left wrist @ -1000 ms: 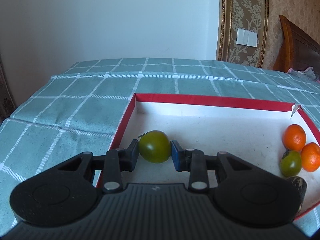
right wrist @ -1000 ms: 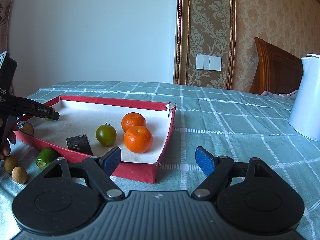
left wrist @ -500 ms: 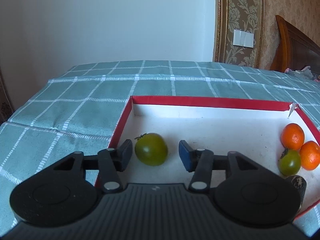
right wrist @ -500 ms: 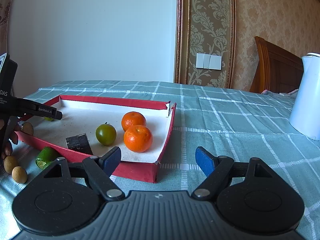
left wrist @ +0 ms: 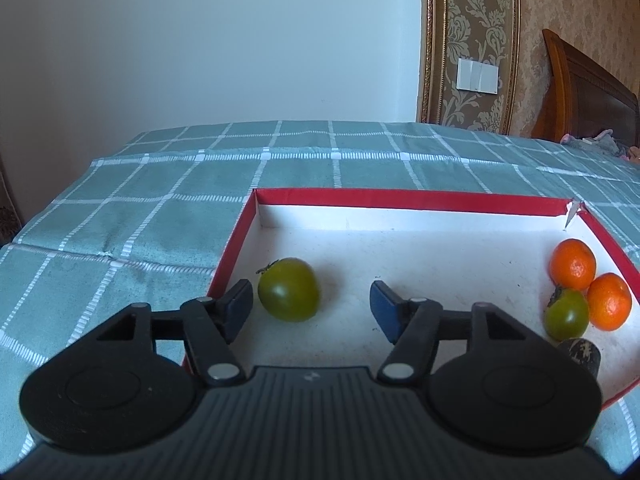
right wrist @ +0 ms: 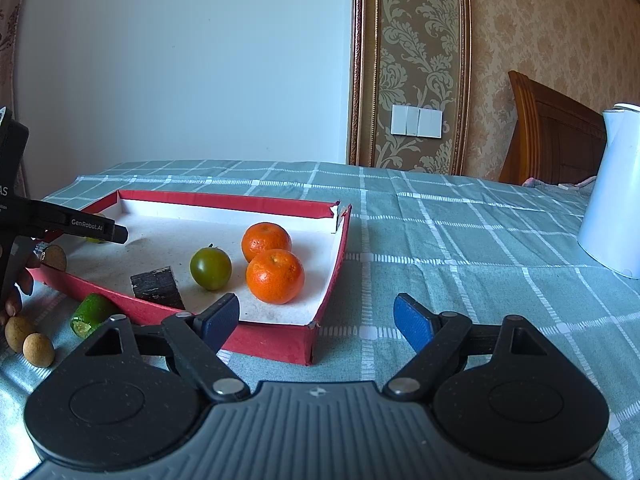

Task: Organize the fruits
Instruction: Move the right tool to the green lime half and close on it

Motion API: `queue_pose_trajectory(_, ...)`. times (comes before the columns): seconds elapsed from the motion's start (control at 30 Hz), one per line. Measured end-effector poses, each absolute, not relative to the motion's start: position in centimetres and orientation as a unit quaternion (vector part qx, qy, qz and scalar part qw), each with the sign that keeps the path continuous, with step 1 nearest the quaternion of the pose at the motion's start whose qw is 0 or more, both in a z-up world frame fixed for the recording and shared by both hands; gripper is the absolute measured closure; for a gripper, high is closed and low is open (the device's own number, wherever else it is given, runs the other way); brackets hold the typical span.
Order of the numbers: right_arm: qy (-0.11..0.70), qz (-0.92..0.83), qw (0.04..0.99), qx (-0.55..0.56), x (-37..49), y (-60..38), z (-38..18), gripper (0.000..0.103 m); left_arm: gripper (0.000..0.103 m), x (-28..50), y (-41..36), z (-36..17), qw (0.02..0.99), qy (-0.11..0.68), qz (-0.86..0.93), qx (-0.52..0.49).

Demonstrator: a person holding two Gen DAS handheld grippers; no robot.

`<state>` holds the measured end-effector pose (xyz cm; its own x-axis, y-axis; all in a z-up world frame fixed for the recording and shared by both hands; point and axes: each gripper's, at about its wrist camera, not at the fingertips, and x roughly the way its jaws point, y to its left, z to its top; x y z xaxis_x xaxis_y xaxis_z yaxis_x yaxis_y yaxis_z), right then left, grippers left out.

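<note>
While my left gripper [left wrist: 311,306] hovers just inside the tray's left wall with its tongs spread wide and clamped on nothing, a green fruit [left wrist: 289,289] sits free on the white floor of the red-rimmed tray [left wrist: 400,198], close to my left pad. I judge this to be the release step of placing that fruit, so next I should back out and go for a loose piece. My right gripper [right wrist: 316,318] is also wide apart and empty, hanging over the cloth by the tray's near right corner. Toward the tray's right edge lie two oranges [right wrist: 274,276], a second green fruit [right wrist: 211,268] and a dark block [right wrist: 157,282]. Only the right view shows what waits outside the near wall: a cut lime [right wrist: 91,314], two small brown fruits [right wrist: 28,338] and a white kettle [right wrist: 614,196]. It hides most of the fruit I just placed behind my left tool
</note>
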<state>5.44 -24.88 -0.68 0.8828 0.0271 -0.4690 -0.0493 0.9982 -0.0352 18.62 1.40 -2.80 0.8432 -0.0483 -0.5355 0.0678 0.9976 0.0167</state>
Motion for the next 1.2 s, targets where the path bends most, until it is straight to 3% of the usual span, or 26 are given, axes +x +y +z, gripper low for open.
queue_pose_trajectory(0.17,0.243,0.021,0.970,-0.019,5.5,-25.0,-0.7,0.018,0.023,16.9,1.6,-2.2,0.963,0.267,-0.033,0.016)
queue_pose_trajectory(0.4,0.245,0.022,0.969,-0.015,5.5,-25.1,-0.7,0.017,0.022,14.2,1.9,-1.3,0.966,0.255,-0.038,0.022)
queue_pose_trajectory(0.63,0.245,0.029,0.969,-0.018,5.6,-25.0,-0.7,0.017,0.010,8.7,3.6,-0.1,0.977,0.208,-0.022,0.039)
queue_pose_trajectory(0.83,0.245,0.041,0.968,-0.025,5.4,-24.6,-0.7,0.017,0.008,5.8,6.6,-1.1,0.974,0.226,-0.005,0.020)
queue_pose_trajectory(1.2,0.262,0.108,0.959,-0.023,3.4,-22.5,-0.7,0.017,0.008,7.5,9.2,-3.5,0.953,0.303,0.001,-0.004)
